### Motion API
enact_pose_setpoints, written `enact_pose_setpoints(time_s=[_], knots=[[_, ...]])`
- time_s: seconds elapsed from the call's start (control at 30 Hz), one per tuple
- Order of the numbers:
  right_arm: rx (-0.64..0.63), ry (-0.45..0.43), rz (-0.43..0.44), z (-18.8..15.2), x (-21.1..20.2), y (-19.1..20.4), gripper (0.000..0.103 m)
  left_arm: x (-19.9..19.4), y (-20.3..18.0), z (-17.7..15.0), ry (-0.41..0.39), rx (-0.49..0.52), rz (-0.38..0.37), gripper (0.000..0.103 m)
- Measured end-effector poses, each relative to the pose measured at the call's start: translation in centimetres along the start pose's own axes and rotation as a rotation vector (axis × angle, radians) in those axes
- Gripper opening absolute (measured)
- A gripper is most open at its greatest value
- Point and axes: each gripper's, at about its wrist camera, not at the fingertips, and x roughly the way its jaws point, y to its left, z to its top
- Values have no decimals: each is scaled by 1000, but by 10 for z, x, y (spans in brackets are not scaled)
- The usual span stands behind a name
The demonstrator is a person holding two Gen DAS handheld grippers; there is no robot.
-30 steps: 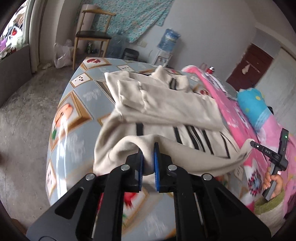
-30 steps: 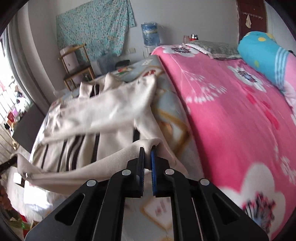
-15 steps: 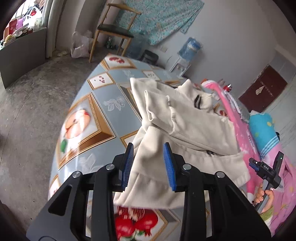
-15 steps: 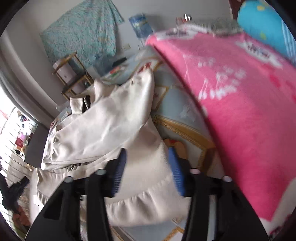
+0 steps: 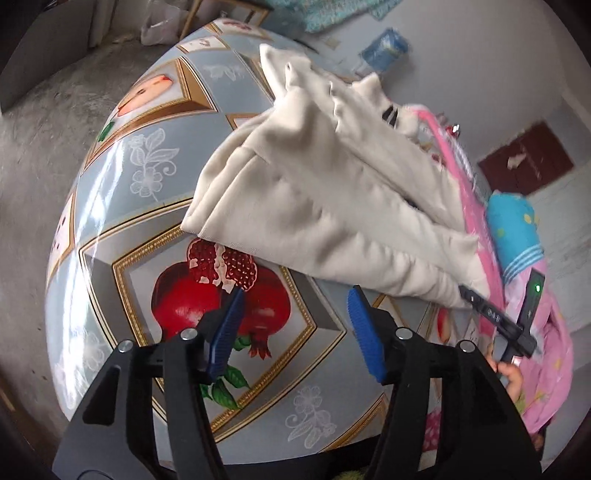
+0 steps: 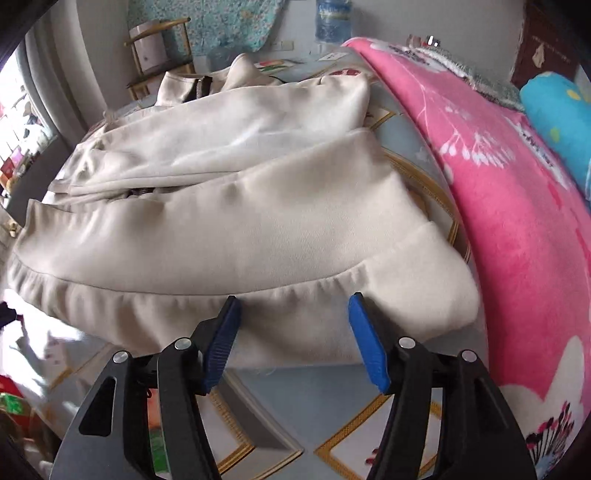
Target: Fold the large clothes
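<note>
A cream sweater (image 5: pixel 325 192) with dark stripes lies folded over itself on the patterned table (image 5: pixel 147 177); its hem now rests on top. My left gripper (image 5: pixel 293 306) is open and empty, just short of the sweater's near fold. My right gripper (image 6: pixel 293 314) is open and empty at the ribbed hem (image 6: pixel 258 306) of the sweater (image 6: pixel 229 206), which shows between the blue fingertips (image 6: pixel 369 343). The right gripper also shows in the left wrist view (image 5: pixel 498 317), held in a hand at the sweater's far corner.
A pink flowered blanket (image 6: pixel 509 206) and a blue pillow (image 6: pixel 557 118) lie to the right of the table. A wooden chair (image 6: pixel 159 55), a water bottle (image 6: pixel 332 18) and a hanging cloth stand at the back wall. Grey floor (image 5: pixel 37 122) lies left of the table.
Both grippers carried the sweater's hem up and over the body, then opened and let go. They have pulled back and the hem now lies on the folded sweater.
</note>
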Motion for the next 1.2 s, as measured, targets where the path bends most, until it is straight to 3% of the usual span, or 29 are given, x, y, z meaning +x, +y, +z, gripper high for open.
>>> enact_pose_setpoints(time_s=[0.1, 0.3, 0.47, 0.57, 0.63, 0.7, 0.77, 0.83, 0.9, 1.0, 1.1, 1.2], knots=[[94, -15, 66, -11, -17, -18, 67, -2, 7, -2, -29, -71, -58, 76], [314, 22, 156, -35, -14, -60, 69, 0, 27, 8, -98, -258, -177, 79], [372, -31, 117, -26, -9, -64, 69, 1, 34, 18, -208, -396, -141, 77], [400, -88, 80, -17, 0, -63, 69, 4, 24, 21, -250, -384, -88, 76], [423, -113, 59, -13, 2, -64, 69, 7, 14, 23, -272, -341, -15, 69], [434, -146, 26, -9, 6, -59, 69, 11, 5, 23, -289, -290, 64, 51], [420, -174, -22, -4, 9, -52, 67, 15, -4, 24, -291, -206, 150, 42], [394, -195, -78, -1, 10, -47, 56, 17, -11, 23, -291, -115, 211, 32], [368, -203, -109, 4, 12, -44, 35, 19, -29, 23, -299, 16, 277, 19], [314, -220, -134, 9, 3, -40, 14, 15, -57, 17, -339, 213, 381, 12], [244, -270, -160, 14, -25, -29, 10, -2, -83, 13, -410, 345, 437, 8], [220, -309, -150, 16, -50, -24, 8, -27, -103, 8, -467, 408, 425, 6]])
